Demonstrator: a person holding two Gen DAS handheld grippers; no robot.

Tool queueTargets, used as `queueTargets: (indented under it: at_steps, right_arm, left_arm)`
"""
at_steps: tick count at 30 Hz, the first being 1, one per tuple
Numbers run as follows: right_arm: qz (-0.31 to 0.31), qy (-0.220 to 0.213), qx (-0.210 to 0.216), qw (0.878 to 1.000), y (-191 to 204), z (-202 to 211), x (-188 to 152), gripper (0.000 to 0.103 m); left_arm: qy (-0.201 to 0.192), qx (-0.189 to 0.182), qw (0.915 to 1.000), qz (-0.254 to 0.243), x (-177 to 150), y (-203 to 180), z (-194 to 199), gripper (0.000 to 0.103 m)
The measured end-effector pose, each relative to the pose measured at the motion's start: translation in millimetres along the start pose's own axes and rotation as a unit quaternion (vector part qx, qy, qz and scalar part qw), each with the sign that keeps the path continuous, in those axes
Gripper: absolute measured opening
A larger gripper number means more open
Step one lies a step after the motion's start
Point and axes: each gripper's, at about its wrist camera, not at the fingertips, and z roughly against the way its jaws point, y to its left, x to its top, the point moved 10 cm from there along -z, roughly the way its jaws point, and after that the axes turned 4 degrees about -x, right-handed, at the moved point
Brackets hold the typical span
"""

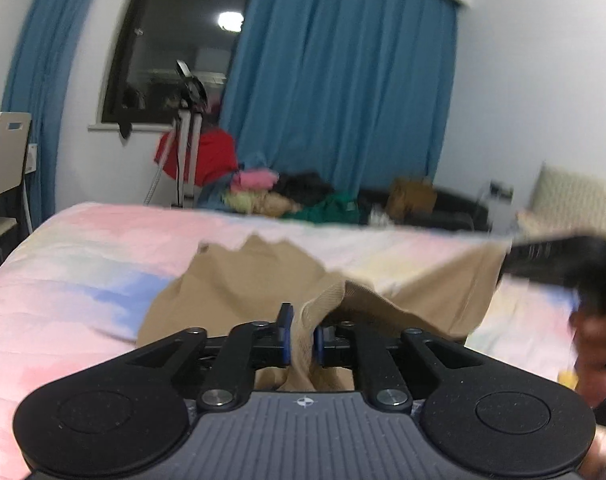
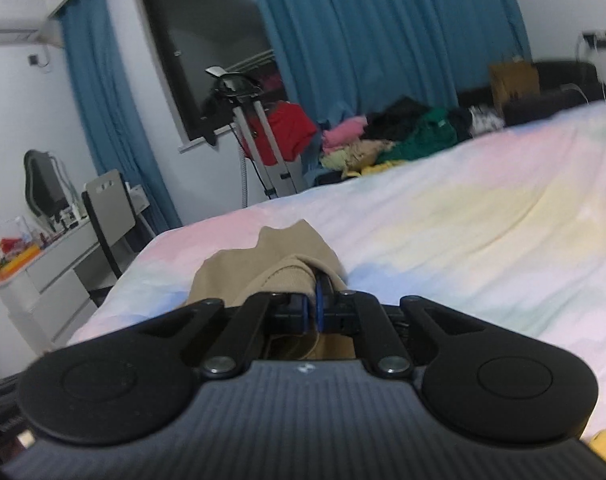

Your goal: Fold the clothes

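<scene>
A bed [image 1: 83, 248] with a soft pastel quilt of pink, blue, yellow and white patches fills the space ahead of both jaws. Beyond its far edge hang pleated blue curtains [image 1: 343, 80] around a dark window [image 1: 183, 40], with a heap of mixed clothes [image 1: 303, 196] and a red garment [image 1: 215, 156] draped on a white stand. A grey chair [image 2: 109, 204] and a white desk [image 2: 43, 272] stand far to the left of the right jaws. The tan garment [image 1: 243, 280], a smooth knit with a ribbed edge, lies rumpled on the quilt just ahead. The left gripper [image 1: 301, 338] is clamped on a fold of it; the right gripper [image 2: 311, 308] likewise pinches a ribbed edge between its 2 blue pads.
</scene>
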Motion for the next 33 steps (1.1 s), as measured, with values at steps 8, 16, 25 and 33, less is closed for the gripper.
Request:
queueTargets:
  at_steps: [8,16,25,33]
  right_arm:
    - [0.012,0.006,0.007,1.000,4,0,3,0.007]
    - [0.028,0.002,0.017,0.999,14,6,1,0.007]
    - [0.075,-0.010,0.028,0.997,37,16,-2,0.007]
    - [0.088,0.007,-0.020,0.996,21,7,-9,0.010]
  left_arm:
    - [0.050,0.002,0.9948,-0.089,-25,-16,-4,0.048]
    - [0.060,0.013,0.9810,-0.184,-37,-35,-10,0.059]
    - [0.058,0.041,0.9662,-0.248,-44,-49,-28,0.067]
    - [-0.028,0.162,0.9816,-0.098,-3,12,-14,0.065]
